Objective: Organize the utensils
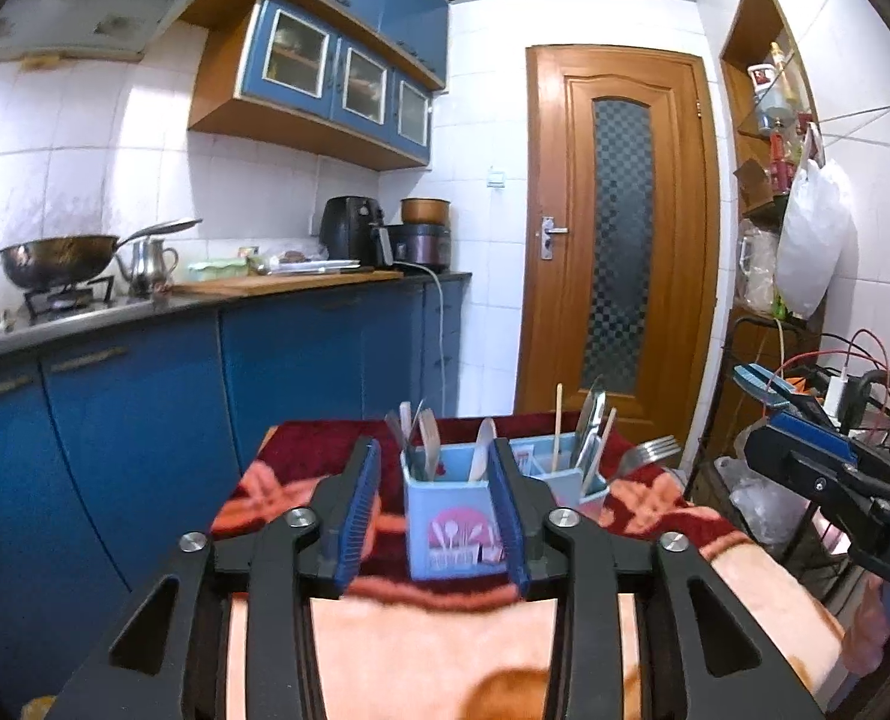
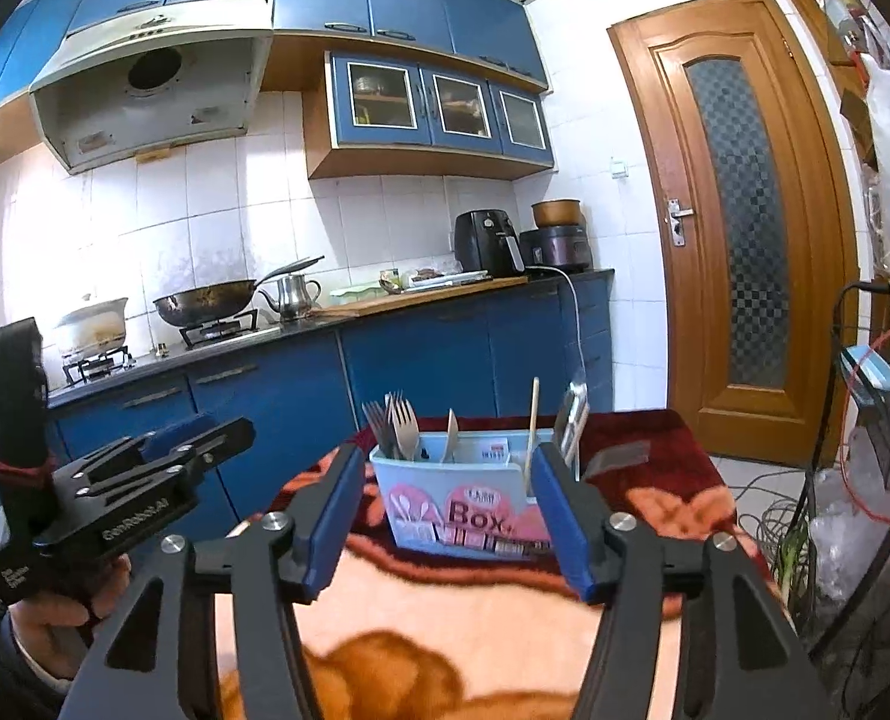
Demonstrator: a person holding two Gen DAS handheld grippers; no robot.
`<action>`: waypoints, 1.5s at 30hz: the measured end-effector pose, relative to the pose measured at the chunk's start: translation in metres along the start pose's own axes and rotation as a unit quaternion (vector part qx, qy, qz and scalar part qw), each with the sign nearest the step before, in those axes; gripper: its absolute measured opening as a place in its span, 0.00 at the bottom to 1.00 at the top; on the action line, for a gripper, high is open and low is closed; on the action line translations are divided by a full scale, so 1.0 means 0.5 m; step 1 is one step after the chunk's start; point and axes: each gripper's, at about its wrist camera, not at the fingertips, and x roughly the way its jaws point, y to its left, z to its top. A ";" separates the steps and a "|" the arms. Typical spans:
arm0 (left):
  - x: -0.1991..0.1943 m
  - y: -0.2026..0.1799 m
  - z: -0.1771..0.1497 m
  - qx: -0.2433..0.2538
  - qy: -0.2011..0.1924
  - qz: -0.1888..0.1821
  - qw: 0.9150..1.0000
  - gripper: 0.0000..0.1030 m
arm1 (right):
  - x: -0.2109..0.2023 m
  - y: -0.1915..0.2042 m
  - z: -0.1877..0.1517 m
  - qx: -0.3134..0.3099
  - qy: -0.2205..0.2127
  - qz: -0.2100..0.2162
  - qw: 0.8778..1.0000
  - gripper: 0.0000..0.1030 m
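A light blue utensil box (image 1: 454,519) (image 2: 463,498) with pink labels stands on the blanket-covered table (image 1: 445,612). Forks (image 2: 393,423), spoons (image 1: 481,450), wooden chopsticks (image 1: 557,426) and metal pieces stand upright in its compartments. A loose fork (image 1: 649,455) lies on the blanket to the right of the box. My left gripper (image 1: 438,456) is open and empty, just in front of the box. My right gripper (image 2: 448,462) is open and empty, also facing the box. Each gripper shows at the edge of the other's view.
A blue kitchen counter (image 1: 204,306) with a wok, kettle and air fryer runs along the left. A wooden door (image 1: 619,228) is behind the table. A rack with wires and bags (image 1: 817,372) stands to the right.
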 end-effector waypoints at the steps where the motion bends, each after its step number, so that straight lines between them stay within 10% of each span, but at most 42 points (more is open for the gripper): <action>1: -0.008 0.002 -0.010 -0.001 -0.001 0.004 1.000 0.45 | -0.002 -0.001 -0.007 0.001 0.001 -0.002 1.000 0.63; 22: 0.001 -0.016 -0.206 0.011 -0.001 0.068 0.998 0.70 | 0.004 -0.046 -0.185 -0.016 -0.025 -0.073 0.997 0.96; 45: 0.035 -0.002 -0.249 -0.029 0.044 0.063 0.997 0.71 | 0.021 -0.068 -0.224 -0.010 -0.017 -0.081 0.997 0.97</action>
